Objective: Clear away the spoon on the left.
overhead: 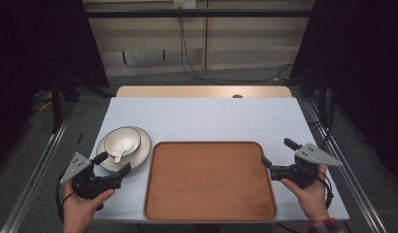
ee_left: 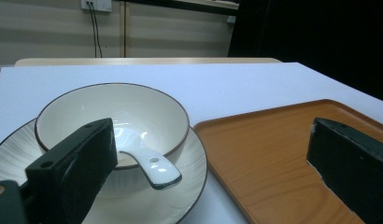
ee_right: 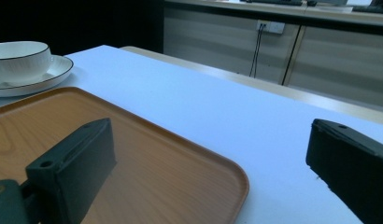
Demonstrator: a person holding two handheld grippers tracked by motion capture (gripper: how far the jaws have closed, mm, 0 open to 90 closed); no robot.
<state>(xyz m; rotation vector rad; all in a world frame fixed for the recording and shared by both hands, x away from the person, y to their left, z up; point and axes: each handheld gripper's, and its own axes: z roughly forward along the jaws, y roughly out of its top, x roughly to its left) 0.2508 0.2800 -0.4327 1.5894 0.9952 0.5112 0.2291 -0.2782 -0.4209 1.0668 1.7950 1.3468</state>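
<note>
Cream ceramic bowl with the white spoon, stacked on its ribbed plate on the counter, sat right ahead of the left claw, released wide, way closer than the right claw, also released.

Both tongs wide open, empty.

Far half of table: the white rectangular tabletop lay bare — open passage from side to side.
Centre: the shallow brown wooden tray held nothing; only its low raised rim stood in the way.
Left: the cream dark-rimmed ceramic bowl, on the cream ribbed plate, blocked the near-left corner — the white ceramic spoon stuck out over the bowl's rim.
Right edge: a narrow strip of table beside the tray was free.
</note>
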